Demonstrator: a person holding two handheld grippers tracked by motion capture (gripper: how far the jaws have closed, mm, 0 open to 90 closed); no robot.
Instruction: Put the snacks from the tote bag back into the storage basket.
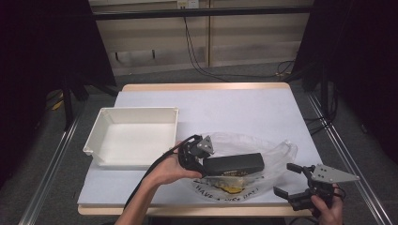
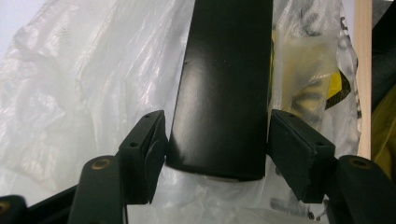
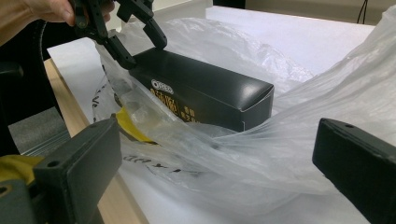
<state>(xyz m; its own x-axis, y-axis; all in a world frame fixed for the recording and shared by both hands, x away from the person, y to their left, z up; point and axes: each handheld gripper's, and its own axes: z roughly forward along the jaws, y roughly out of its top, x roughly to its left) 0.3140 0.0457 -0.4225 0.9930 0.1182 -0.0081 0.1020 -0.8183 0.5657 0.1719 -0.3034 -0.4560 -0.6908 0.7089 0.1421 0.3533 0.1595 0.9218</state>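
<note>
A long black box [image 1: 234, 163] with white lettering lies on its side on a clear plastic bag [image 1: 277, 150] near the table's front edge. My left gripper [image 1: 202, 161] straddles the box's left end. In the left gripper view the box [image 2: 224, 93] sits between the pads [image 2: 294, 154], which stand at its sides without pressing. My right gripper [image 1: 283, 179] is wide open at the bag's right end. In the right gripper view, loose plastic [image 3: 327, 84] lies between its jaws, with the box [image 3: 201, 93] and the left gripper [image 3: 135, 42] beyond.
An empty white tray [image 1: 136, 112] stands at the left of the white-topped table [image 1: 234, 103]. The bag carries black print and a yellow mark [image 1: 230, 190] near the front edge. Metal rails run along both sides of the table.
</note>
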